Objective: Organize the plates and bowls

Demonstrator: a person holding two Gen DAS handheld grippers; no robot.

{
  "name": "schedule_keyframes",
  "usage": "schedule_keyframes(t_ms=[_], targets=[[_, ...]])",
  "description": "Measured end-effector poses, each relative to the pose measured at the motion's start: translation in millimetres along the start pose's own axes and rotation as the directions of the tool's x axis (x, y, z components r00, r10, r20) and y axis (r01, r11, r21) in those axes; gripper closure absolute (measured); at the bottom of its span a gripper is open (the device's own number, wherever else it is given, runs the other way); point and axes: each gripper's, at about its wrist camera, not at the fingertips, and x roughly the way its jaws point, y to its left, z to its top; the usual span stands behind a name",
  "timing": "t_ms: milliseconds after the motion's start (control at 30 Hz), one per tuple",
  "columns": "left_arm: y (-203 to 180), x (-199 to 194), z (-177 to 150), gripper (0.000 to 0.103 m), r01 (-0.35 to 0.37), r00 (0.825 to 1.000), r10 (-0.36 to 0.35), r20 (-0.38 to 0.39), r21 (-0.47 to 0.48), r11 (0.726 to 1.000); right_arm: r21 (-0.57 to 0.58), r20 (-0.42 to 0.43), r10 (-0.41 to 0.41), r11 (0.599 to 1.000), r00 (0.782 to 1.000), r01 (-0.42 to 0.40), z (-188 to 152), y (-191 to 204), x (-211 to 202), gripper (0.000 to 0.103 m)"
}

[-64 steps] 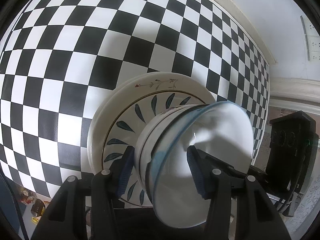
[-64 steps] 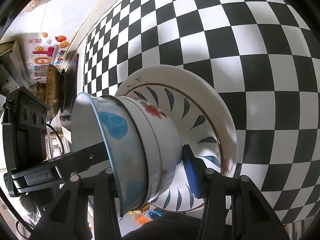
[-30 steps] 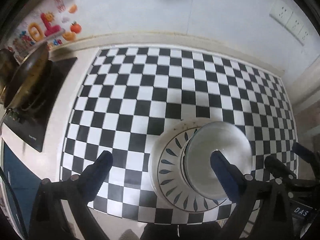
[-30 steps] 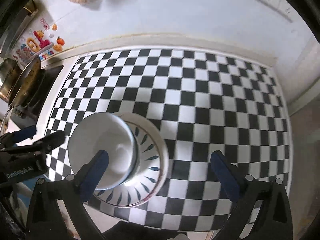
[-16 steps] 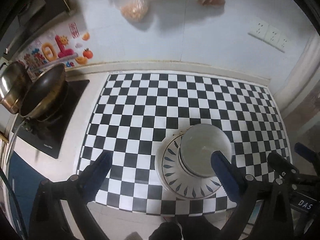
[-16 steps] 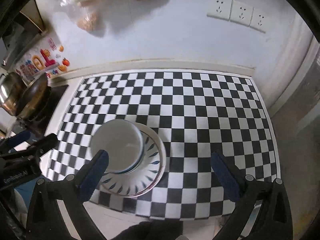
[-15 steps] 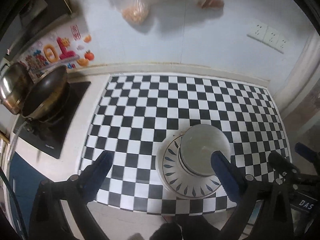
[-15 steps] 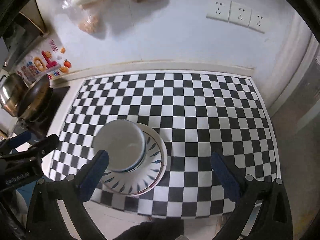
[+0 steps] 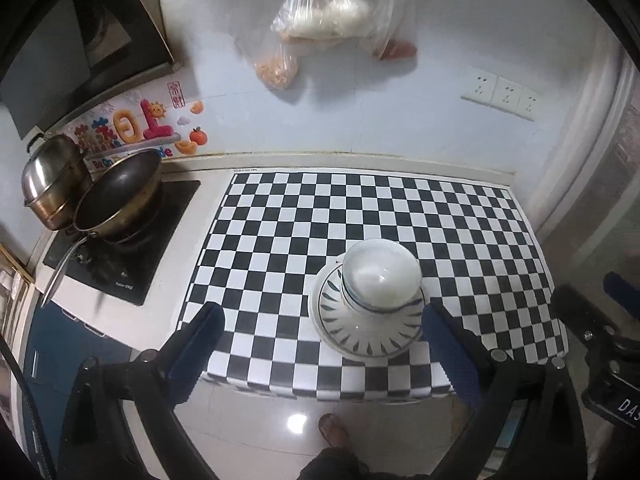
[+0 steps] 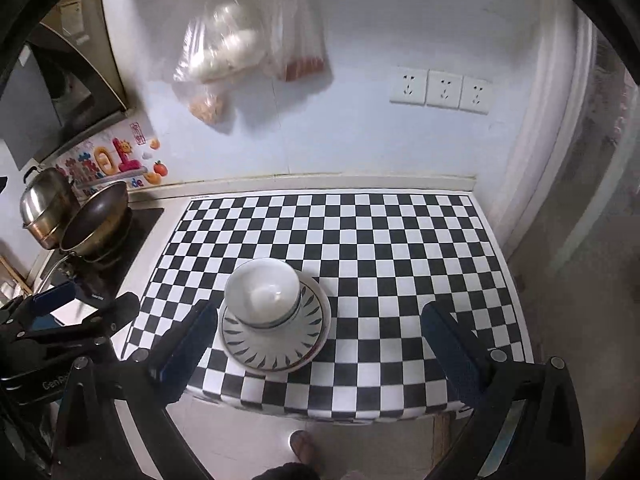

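Stacked white ceramic bowls [image 9: 380,276] on leaf-patterned white plate [image 10: 276,340] — near edge of checkered mat [image 10: 400,248]; well below both grippers. Left gripper [image 9: 320,352] and right gripper [image 10: 320,352] both spread wide, empty; stack nearer the right gripper's left finger [image 10: 188,340].

Your stacked bowls [image 9: 380,278] sit on the plate [image 9: 366,334], which rests on the checkered counter [image 9: 288,236] near its front edge. To the left of the counter is the stove [image 9: 132,256], carrying a pan [image 9: 118,200] with a pot [image 9: 50,180] behind it. Bags [image 9: 320,28] hang on the wall behind, with sockets [image 9: 498,94] to their right.
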Motion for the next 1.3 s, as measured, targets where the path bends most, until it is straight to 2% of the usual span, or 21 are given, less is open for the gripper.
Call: schedule_keyframes(t_ms=[267,667,800,1000,1300], targets=[[-2.2,-78.0,-44.7,0.002,-0.042,0.995,0.042,0.087,0.003,0.999,-0.031,0.063,0.005,1.000,0.998,-0.003,-39.6,3.5,-72.4,0.000],[10.6,-177.3,-106.3,0.002,-0.065,0.987,0.065,0.146,0.001,0.998,-0.015,0.117,0.015,1.000,0.993,-0.013,-104.2,15.3,-192.9,0.000],[18.8,-200.1,-120.4,0.002,-0.063,0.984,0.062,0.169,0.000,0.998,-0.018,0.154,-0.014,1.000,0.988,0.017,-120.0,26.0,-228.1,0.000],[39.2,-233.8,-142.7,0.002,-0.059,0.978,0.056,0.203,0.010,0.998,-0.007,0.163,-0.042,0.999,0.986,0.043,-146.6,47.2,-266.7,0.000],[58.0,-253.0,-168.1,0.002,-0.046,0.977,0.038,0.208,0.031,0.998,0.027,0.167,-0.112,0.994,0.980,0.109,-181.6,70.4,-303.6,0.000]])
